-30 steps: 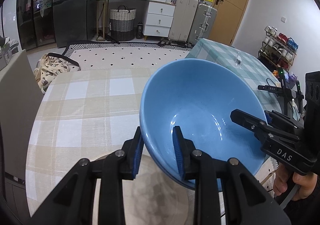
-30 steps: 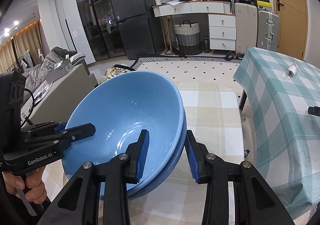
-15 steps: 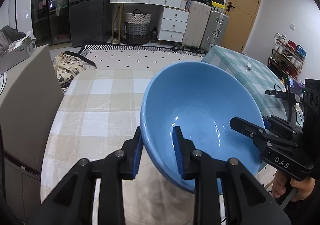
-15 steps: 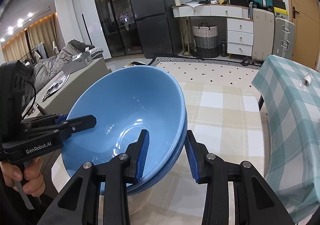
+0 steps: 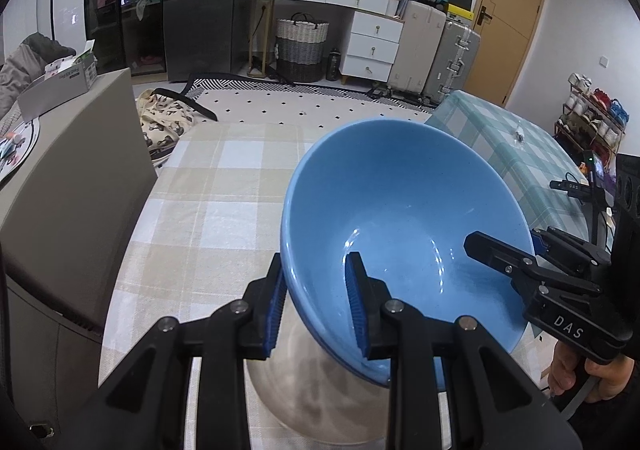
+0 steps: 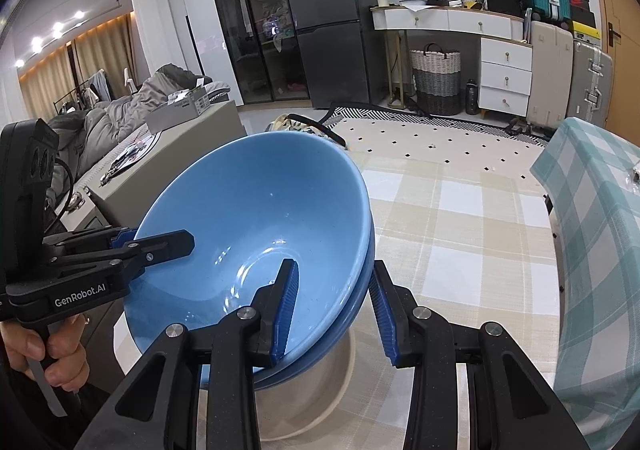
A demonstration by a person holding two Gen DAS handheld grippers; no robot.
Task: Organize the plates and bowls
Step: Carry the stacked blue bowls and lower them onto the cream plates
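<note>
Your left gripper has matte black arms, ribbed blue pads and silver screws; in the right wrist view its body reads "GenRobot.AI". Your right gripper matches it, marked "DAS" in the left wrist view. Bare fingers wrap each grey trigger.

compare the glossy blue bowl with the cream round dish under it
The glossy blue bowl is tilted; the cream round dish lies flat on the beige checked tablecloth. The left gripper and right gripper clamp the blue bowl's rim; nothing grips the cream dish. Both are round.
</note>
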